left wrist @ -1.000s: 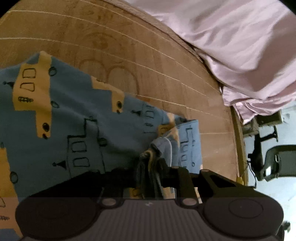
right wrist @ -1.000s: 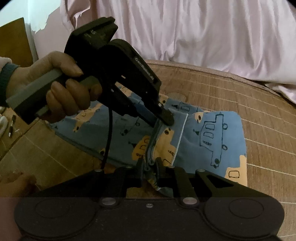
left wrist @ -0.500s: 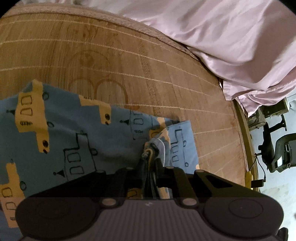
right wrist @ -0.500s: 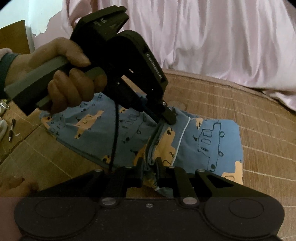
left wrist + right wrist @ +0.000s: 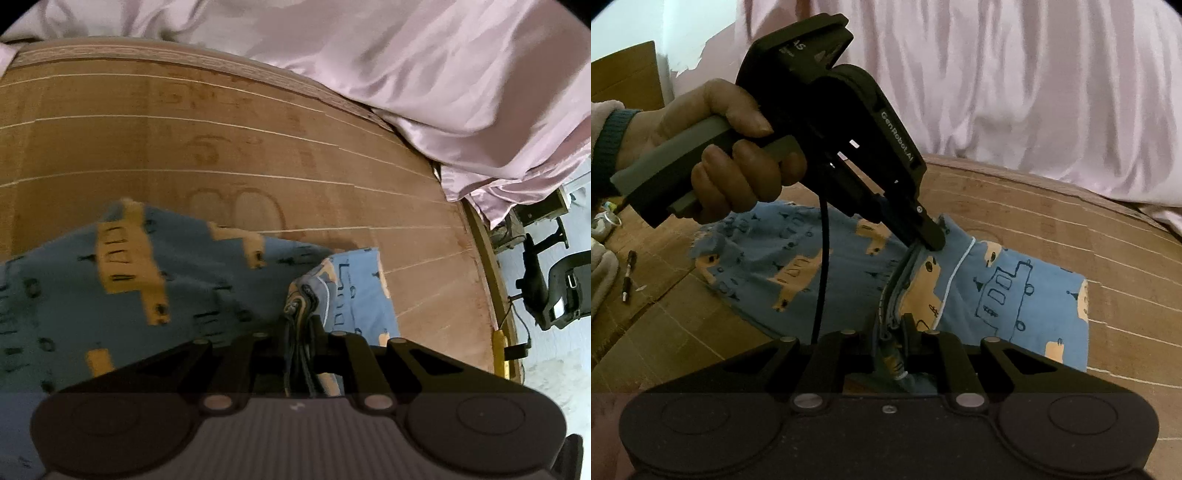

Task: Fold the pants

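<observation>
Pants (image 5: 1004, 295): blue, printed with orange vehicles, lying partly folded on a woven brown mat (image 5: 258, 147).
Left gripper (image 5: 929, 236): held by a hand (image 5: 713, 147), clamped on a bunched pants edge.
Right gripper (image 5: 892, 332): pinching the same edge, nearer the camera.
Backdrop: pink sheet (image 5: 997, 81).

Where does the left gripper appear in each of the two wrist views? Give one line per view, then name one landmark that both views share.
Left wrist view: the left gripper sits bottom centre, shut on a bunched edge of the blue pants.
Right wrist view: the left gripper reaches in from upper left, held by a hand, pinching the same edge.
Shared landmark: the pink sheet beyond the woven mat.
</observation>
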`<state>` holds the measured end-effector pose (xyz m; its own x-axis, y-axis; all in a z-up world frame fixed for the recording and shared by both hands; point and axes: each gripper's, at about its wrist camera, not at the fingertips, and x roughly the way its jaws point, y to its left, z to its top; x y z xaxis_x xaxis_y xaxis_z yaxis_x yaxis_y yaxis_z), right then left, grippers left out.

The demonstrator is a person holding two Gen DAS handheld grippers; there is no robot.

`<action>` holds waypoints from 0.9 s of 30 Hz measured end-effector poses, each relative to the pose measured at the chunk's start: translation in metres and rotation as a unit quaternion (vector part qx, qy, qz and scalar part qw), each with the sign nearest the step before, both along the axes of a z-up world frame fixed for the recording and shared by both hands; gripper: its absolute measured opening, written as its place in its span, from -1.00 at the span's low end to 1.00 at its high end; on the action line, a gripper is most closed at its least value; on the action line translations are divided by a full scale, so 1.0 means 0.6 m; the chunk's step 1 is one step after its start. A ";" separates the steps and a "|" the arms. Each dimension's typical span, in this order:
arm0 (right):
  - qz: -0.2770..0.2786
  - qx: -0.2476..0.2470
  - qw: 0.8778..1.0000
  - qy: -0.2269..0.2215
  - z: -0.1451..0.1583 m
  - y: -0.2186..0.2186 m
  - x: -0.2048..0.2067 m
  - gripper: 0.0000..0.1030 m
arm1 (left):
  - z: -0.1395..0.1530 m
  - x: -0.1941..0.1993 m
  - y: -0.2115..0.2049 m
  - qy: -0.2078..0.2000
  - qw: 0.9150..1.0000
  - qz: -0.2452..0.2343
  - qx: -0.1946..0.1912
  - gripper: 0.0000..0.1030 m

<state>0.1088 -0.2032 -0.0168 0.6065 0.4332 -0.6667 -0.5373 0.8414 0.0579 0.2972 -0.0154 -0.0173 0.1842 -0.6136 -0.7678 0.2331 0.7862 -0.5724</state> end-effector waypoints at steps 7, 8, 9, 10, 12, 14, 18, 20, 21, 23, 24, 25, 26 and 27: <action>0.017 -0.010 1.000 0.006 -0.004 0.054 -0.005 -0.75 | -0.011 -0.003 0.046 -0.010 1.000 -0.008 0.006 -0.79; 0.017 -0.010 1.000 0.008 -0.005 0.060 -0.003 -0.75 | -0.013 -0.003 0.052 -0.010 1.000 -0.008 0.004 -0.79; 0.018 -0.010 1.000 0.009 -0.005 0.065 -0.002 -0.75 | -0.015 -0.003 0.058 -0.010 1.000 -0.006 0.003 -0.79; 0.019 -0.011 1.000 0.011 -0.006 0.072 -0.001 -0.75 | -0.017 -0.003 0.064 -0.010 1.000 -0.005 0.002 -0.79; 0.024 -0.011 1.000 0.011 -0.006 0.083 0.001 -0.75 | -0.018 -0.005 0.076 -0.012 1.000 -0.004 0.002 -0.79; 0.029 -0.012 0.999 0.011 -0.006 0.097 0.000 -0.75 | -0.019 -0.005 0.089 -0.014 1.000 0.000 0.002 -0.79; 0.038 -0.014 0.999 0.014 -0.008 0.119 0.001 -0.75 | -0.026 -0.005 0.114 -0.011 1.000 0.010 -0.001 -0.79; 0.042 -0.015 0.999 0.014 -0.008 0.128 0.001 -0.75 | -0.031 -0.006 0.125 -0.011 1.000 0.011 0.002 -0.79; 0.044 -0.015 0.999 0.015 -0.009 0.132 0.002 -0.75 | -0.033 -0.006 0.129 -0.011 1.000 0.013 0.002 -0.79; 0.046 -0.016 0.999 0.017 -0.012 0.140 0.004 -0.75 | -0.038 -0.005 0.137 -0.011 1.000 0.017 0.001 -0.79; 0.048 -0.017 0.999 0.018 -0.015 0.143 0.004 -0.75 | -0.041 -0.005 0.139 -0.011 1.000 0.018 0.003 -0.79; 0.048 -0.018 0.998 0.019 -0.019 0.145 0.006 -0.75 | -0.043 -0.004 0.141 -0.012 1.000 0.018 0.005 -0.78; 0.049 -0.019 0.998 0.021 -0.022 0.147 0.007 -0.75 | -0.045 -0.005 0.142 -0.014 1.000 0.017 0.008 -0.76; 0.051 -0.022 0.998 0.020 -0.026 0.150 0.007 -0.74 | -0.047 -0.006 0.142 -0.016 1.000 0.017 0.009 -0.75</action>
